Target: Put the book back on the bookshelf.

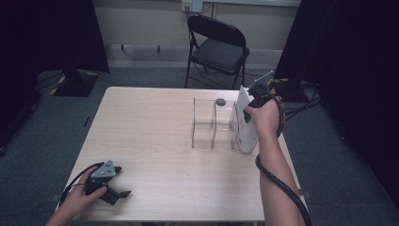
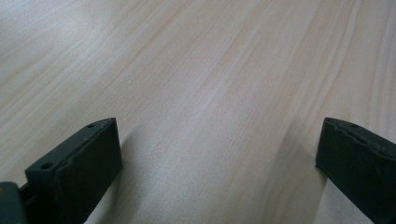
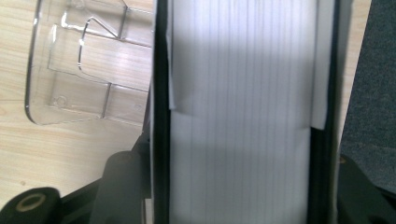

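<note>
The left gripper (image 1: pixel 114 189) rests on the pale wooden table (image 1: pixel 150 141) near its front edge, jaws wide apart and empty. Farther off, the right gripper (image 1: pixel 250 110) clasps a tall white rectangular box (image 1: pixel 246 127) between its jaws, standing upright just beside the clear plastic divided organizer (image 1: pixel 212 125).

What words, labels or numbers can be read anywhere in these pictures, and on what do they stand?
None can be read.
The white flat box between the right tongs: bare faces, no print.
The clear plastic divided organiser: no label.
The white wall socket plate: too small to tell any marking.
</note>
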A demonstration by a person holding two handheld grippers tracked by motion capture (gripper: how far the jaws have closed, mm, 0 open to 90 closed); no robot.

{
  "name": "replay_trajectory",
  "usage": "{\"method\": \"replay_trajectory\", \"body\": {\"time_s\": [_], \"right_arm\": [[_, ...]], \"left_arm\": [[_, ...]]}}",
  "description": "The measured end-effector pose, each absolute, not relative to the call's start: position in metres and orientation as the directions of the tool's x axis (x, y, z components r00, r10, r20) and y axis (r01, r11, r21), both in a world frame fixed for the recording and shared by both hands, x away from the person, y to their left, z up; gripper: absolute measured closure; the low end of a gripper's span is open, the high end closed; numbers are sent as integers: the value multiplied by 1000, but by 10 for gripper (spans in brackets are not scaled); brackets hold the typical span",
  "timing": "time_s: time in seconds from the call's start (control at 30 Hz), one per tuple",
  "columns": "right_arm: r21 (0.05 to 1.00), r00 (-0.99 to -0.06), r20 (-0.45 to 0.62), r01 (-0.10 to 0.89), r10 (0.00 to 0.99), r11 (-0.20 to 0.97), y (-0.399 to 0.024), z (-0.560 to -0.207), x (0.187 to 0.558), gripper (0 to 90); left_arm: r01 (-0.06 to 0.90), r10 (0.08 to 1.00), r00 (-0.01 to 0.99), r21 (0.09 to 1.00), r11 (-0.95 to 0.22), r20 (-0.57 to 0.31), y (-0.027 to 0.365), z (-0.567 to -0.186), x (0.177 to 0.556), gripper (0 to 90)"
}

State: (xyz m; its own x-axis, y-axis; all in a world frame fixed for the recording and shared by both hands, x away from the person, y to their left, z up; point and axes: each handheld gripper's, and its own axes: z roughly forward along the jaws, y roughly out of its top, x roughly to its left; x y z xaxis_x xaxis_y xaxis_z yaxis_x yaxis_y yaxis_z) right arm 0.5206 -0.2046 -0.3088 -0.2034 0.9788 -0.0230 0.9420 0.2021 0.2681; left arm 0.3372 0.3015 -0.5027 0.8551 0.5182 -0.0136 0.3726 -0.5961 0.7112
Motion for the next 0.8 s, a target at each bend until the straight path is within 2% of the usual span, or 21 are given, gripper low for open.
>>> {"method": "replay_trajectory", "body": {"time_s": [0.43,0.67,0.8], "right_arm": [[296,-178,-4,940,984,171,-208,-305,511,304],[330,-210,-44,920,977,213,-208,-299,499,286],[332,-220,-17,919,975,213,-209,-298,496,267]], "left_arm": [[373,518,855,711,-597,-14,302,-503,337,0],[368,513,858,710,-600,-11,302,-503,338,0],[363,508,862,709,-605,-7,302,-502,338,0]]}}
